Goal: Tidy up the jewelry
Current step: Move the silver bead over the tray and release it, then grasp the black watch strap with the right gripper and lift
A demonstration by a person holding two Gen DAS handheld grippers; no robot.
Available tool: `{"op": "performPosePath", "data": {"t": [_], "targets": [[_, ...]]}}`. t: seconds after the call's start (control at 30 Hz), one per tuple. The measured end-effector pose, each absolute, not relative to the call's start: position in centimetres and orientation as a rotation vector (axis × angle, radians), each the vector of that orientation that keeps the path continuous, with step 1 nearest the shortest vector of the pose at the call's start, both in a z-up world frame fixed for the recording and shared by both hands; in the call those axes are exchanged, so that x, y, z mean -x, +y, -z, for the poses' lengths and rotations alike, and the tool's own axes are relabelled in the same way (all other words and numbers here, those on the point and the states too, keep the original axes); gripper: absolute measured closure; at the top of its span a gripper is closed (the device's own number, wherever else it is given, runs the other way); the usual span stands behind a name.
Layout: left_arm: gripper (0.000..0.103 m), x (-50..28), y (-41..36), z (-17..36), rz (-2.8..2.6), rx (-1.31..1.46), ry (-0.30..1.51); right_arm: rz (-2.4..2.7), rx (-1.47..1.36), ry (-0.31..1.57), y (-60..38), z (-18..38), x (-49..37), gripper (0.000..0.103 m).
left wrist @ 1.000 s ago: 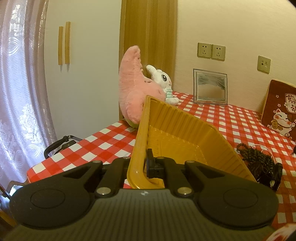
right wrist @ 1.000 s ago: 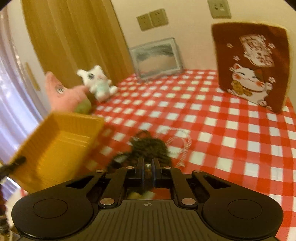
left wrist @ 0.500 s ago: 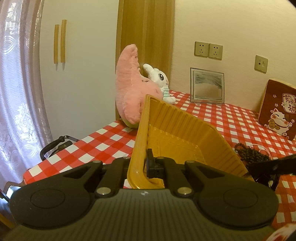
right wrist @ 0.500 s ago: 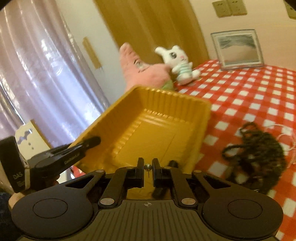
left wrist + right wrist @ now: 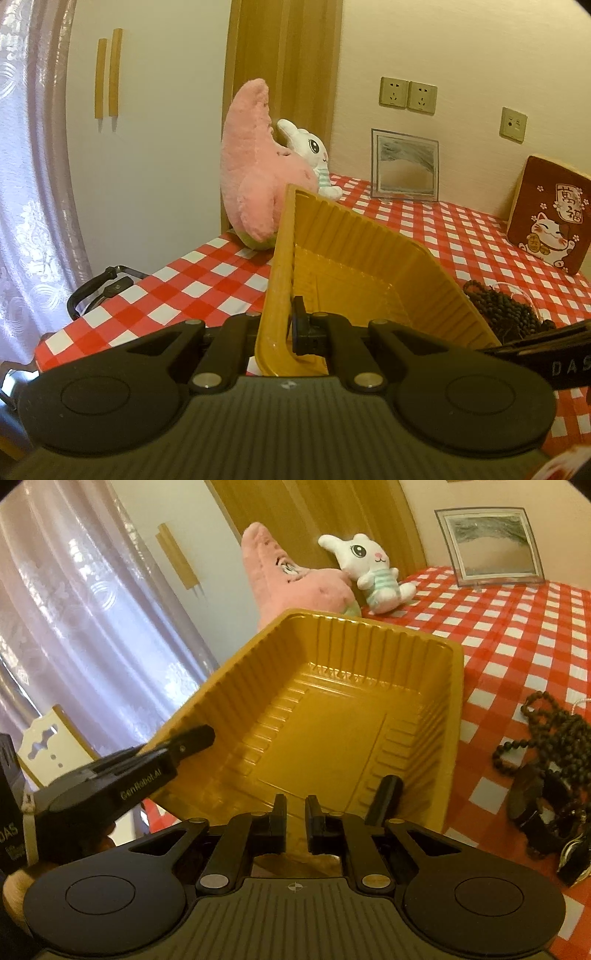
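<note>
Red-and-white checked tablecloth (image 5: 436,236) is spread over the whole table. Against the far wall a pink star-shaped plush toy (image 5: 251,177) is propped, with a small white rabbit plush (image 5: 373,576) leaned against it. A ribbed yellow plastic tray (image 5: 332,709) is held tilted above the table's near edge; its near rim is pinched between the closed fingers of the left gripper (image 5: 284,328). Just beside the tray's right wall, a heap of dark beaded necklaces (image 5: 546,746) is laid on the cloth. Over the tray's near end the right gripper (image 5: 294,823) is held with a small gap between its fingers, and nothing is seen between them.
</note>
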State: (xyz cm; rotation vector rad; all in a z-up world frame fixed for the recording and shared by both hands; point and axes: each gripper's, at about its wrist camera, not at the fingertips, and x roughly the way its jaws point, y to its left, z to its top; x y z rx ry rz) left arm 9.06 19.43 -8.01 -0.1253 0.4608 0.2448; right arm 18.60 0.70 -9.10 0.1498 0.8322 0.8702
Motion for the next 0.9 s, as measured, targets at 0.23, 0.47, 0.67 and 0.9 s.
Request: {"op": "performPosePath", "data": {"t": [0.23,0.47,0.67,0.9], "targets": [[0.099,-9.4,20.1,8.3,-0.227,0.126,0.472,-0.802,-0.167,0.751,-0.7,7.4,-17.8,0.058],[0.099,-9.7,20.3,8.4,-0.233,0.124,0.475,-0.657,-0.148,0.757,-5.7,7.2,-17.3,0.058],[0.098,-10.0,20.0,8.3,-0.25,0.116,0.476,-0.538,-0.121,0.776,-10.9,7.5,-17.3,0.058],[0.098,-10.1,19.3,8.2,-0.273,0.109,0.479,-0.438,-0.074,0.8,-14.2,8.4,-18.1,0.058]]}}
